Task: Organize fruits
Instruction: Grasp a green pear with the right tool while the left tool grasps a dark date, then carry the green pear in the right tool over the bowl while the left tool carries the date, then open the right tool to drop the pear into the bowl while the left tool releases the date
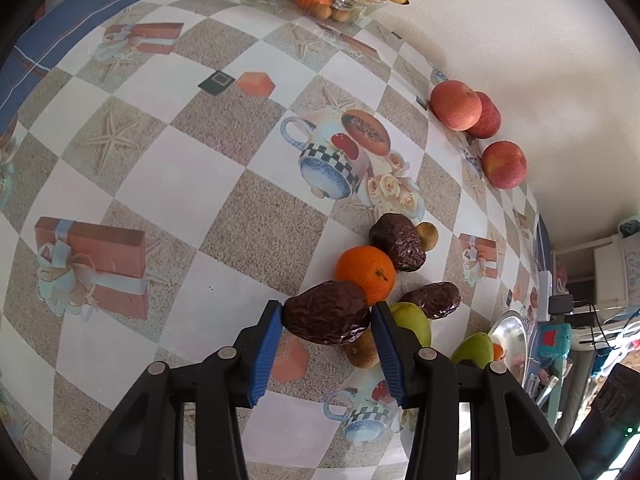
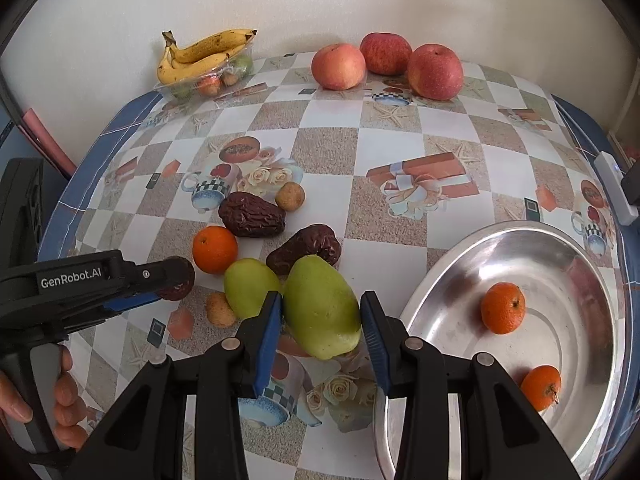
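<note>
Fruit lies clustered on the table (image 2: 392, 152), and I take the orange (image 2: 215, 249) in that cluster as my landmark. My left gripper (image 1: 327, 316) is clenched on a date (image 1: 327, 312), both blue pads touching its sides, just this side of the orange. Beyond the orange sits a second date (image 2: 252, 214), touching it, with a small brown fruit (image 2: 290, 196) at that date's far end. A third date (image 2: 306, 249) lies right of the orange.

My right gripper (image 2: 322, 308) straddles a green mango (image 2: 322, 306), right of the orange and near me; the left pad touches it, but whether the right pad presses I cannot tell. A second mango (image 2: 250, 288) leans against the first, between it and the orange. Another small brown fruit (image 2: 219, 310) lies just in front of that mango.

Well right of the orange is a steel dish (image 2: 520, 240) holding two tangerines (image 2: 503, 307). Far behind the orange, by the wall, three apples (image 2: 435, 71) sit together, and to their left bananas (image 2: 200, 58) lie on a clear tray (image 2: 188, 90).
</note>
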